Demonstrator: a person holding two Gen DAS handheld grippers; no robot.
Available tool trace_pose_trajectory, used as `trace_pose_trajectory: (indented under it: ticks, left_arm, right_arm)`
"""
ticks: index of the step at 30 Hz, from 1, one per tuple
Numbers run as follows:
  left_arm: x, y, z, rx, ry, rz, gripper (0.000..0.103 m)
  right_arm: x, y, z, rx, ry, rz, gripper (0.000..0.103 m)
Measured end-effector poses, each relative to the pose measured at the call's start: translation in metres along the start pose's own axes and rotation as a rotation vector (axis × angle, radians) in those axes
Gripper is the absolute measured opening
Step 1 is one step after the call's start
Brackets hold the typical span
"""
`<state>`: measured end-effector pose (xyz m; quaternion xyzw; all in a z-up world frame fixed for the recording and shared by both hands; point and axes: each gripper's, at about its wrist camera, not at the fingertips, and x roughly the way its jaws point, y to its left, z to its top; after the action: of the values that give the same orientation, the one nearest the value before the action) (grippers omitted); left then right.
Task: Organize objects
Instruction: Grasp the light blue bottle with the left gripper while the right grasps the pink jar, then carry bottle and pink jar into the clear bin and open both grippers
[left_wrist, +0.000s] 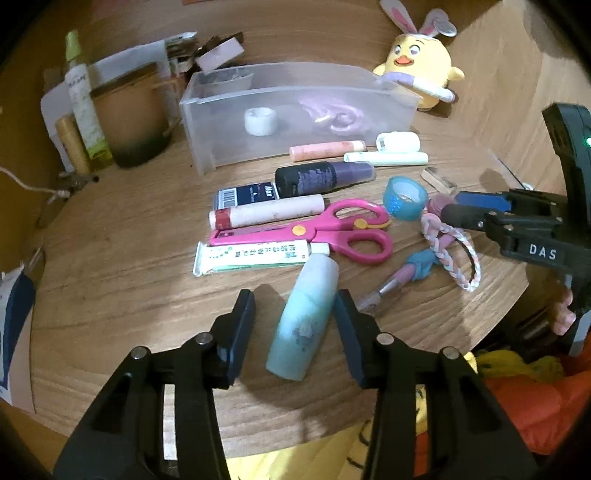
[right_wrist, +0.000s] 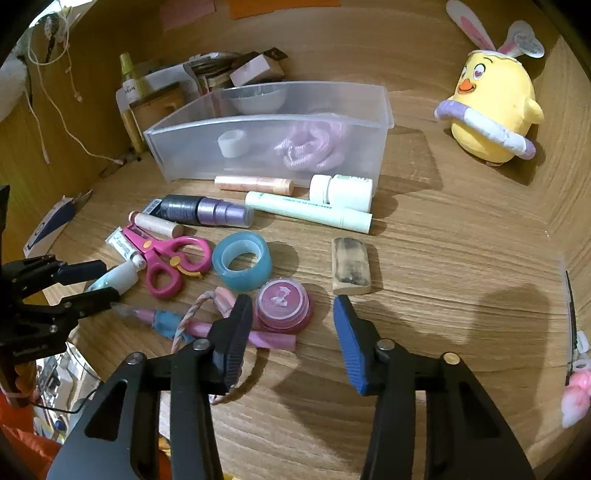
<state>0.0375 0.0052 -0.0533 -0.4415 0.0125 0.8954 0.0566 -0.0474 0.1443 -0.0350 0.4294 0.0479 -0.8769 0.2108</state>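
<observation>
Progress early: clear bin (right_wrist: 380, 122) holds only tape roll (right_wrist: 232, 143) and purple cord (right_wrist: 314, 147); most items lie on worktop (right_wrist: 443, 258). Left gripper (left_wrist: 295, 306) straddles teal tube (left_wrist: 303, 317), right gripper (right_wrist: 291, 314) straddles pink jar (right_wrist: 283, 304); neither pinched yet.

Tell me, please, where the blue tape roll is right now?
In the right wrist view, the blue tape roll lies left of centre on the table, between the pink scissors and the eraser.
</observation>
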Motion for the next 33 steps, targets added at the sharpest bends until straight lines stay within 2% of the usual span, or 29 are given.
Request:
trace_pose_trajectory:
  ticks: [2, 4, 11, 16, 26, 33]
  left_arm:
    - [0.0, -0.002, 0.0, 0.008, -0.009, -0.001, 0.032]
    - [0.0, -0.004, 0.0, 0.015, -0.015, 0.006, 0.018]
    - [-0.009, 0.003, 0.002, -0.032, -0.023, -0.013, 0.016]
    - [-0.024, 0.01, 0.015, -0.061, -0.082, -0.016, 0.016]
    - [-0.034, 0.027, 0.073, -0.099, -0.208, -0.04, 0.016]
    - [-0.028, 0.038, 0.112, -0.105, -0.228, -0.049, 0.016]
  right_arm:
    - [0.002, 0.0, 0.0, 0.002, 0.003, 0.003, 0.032]
    - [0.004, 0.0, 0.001, 0.002, -0.001, 0.0, 0.03]
    - [-0.006, 0.0, 0.003, -0.008, -0.042, -0.012, 0.03]
    - [-0.023, -0.005, 0.013, 0.0, -0.097, -0.023, 0.03]
    - [-0.052, -0.009, 0.056, -0.019, -0.232, -0.057, 0.03]
    - [-0.055, -0.006, 0.092, -0.036, -0.295, -0.049, 0.03]
